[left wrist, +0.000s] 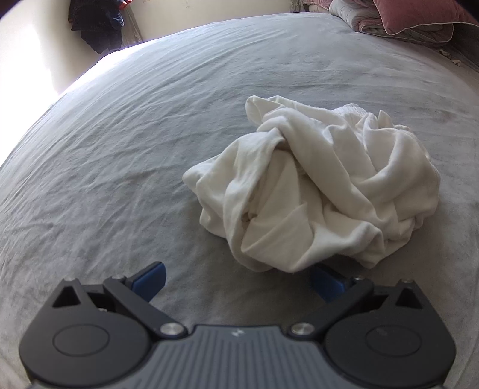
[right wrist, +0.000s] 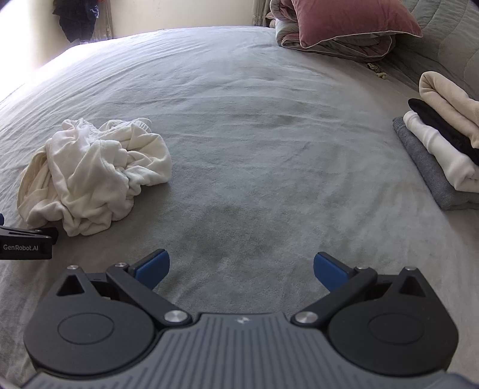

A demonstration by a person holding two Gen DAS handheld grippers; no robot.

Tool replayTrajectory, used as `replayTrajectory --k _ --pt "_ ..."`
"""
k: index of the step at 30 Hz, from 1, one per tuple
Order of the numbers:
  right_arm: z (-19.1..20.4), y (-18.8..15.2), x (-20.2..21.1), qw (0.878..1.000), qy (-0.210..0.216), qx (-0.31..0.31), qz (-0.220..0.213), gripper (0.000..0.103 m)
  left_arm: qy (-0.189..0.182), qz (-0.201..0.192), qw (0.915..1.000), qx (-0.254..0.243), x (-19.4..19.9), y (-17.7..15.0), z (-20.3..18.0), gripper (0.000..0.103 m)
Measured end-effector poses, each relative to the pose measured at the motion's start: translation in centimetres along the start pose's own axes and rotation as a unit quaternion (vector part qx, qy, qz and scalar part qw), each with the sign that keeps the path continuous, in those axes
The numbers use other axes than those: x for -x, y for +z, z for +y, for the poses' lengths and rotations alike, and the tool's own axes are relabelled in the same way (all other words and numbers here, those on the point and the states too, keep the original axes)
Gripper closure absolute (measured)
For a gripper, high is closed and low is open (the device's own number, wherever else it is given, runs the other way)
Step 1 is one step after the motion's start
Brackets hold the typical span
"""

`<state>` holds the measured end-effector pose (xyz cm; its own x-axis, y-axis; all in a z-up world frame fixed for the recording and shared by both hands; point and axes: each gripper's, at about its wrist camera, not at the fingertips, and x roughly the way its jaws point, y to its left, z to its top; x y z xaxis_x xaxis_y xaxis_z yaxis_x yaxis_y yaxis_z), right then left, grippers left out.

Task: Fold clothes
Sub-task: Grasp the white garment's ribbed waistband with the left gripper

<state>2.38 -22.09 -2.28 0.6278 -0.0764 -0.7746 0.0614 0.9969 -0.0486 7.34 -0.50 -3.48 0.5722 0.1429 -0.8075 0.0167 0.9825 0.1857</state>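
Garment (left wrist: 314,185): crumpled on bed (left wrist: 119,149). Left gripper (left wrist: 238,279), right gripper (right wrist: 241,269): fingers spread, empty. Best: find hem, pinch single layer, spread flat.

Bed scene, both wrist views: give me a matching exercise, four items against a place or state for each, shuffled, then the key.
Items:
1. white garment
2. folded stack
3. pink pillow
4. left gripper

Place or state:
A. at the far end of the bed, on a rolled quilt
B. crumpled in a heap
C. open, holding nothing
D. piled neatly at the right edge of the right wrist view

Pairs: 1-B, 2-D, 3-A, 4-C
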Motion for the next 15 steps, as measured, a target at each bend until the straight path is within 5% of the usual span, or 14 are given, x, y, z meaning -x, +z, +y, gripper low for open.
replayTrajectory --k 15 --pt "-0.4 -0.2 -2.8 0.999 0.014 0.031 0.029 0.0 0.007 -0.032 0.999 -0.031 -0.3 -0.2 -1.2 0.0"
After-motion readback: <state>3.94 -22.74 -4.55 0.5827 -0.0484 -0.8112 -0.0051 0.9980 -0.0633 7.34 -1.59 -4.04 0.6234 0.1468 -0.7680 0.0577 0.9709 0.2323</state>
